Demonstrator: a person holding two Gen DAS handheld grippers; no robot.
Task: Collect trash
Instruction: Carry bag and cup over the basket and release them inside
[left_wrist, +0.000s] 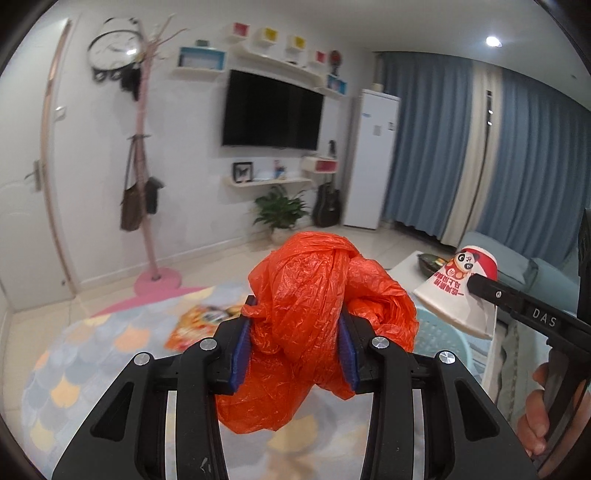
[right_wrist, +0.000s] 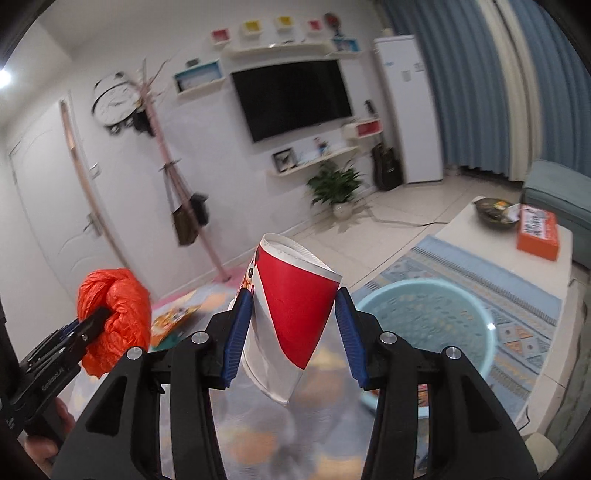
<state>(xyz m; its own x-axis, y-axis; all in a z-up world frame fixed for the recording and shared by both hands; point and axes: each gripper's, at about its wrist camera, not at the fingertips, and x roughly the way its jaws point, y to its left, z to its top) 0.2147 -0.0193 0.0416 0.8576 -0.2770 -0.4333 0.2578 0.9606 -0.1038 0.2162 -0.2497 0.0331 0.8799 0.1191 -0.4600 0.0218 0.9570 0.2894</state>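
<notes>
My left gripper (left_wrist: 295, 347) is shut on a crumpled orange plastic bag (left_wrist: 317, 317) and holds it up in the air. The bag also shows in the right wrist view (right_wrist: 114, 310), at the left. My right gripper (right_wrist: 293, 332) is shut on a squashed red and white paper cup (right_wrist: 291, 314) with a panda print. In the left wrist view the cup (left_wrist: 458, 288) hangs at the right, to the right of the bag. A light blue basket (right_wrist: 428, 325) stands on the floor below and right of the cup. An orange snack wrapper (left_wrist: 199, 325) lies on the rug.
A patterned rug (left_wrist: 92, 354) covers the floor. A white low table (right_wrist: 506, 240) at the right carries an orange box (right_wrist: 537, 236) and a dark bowl (right_wrist: 495, 210). A pink coat stand (left_wrist: 147, 206), a potted plant (right_wrist: 334, 184) and a blue sofa (right_wrist: 557, 192) stand around.
</notes>
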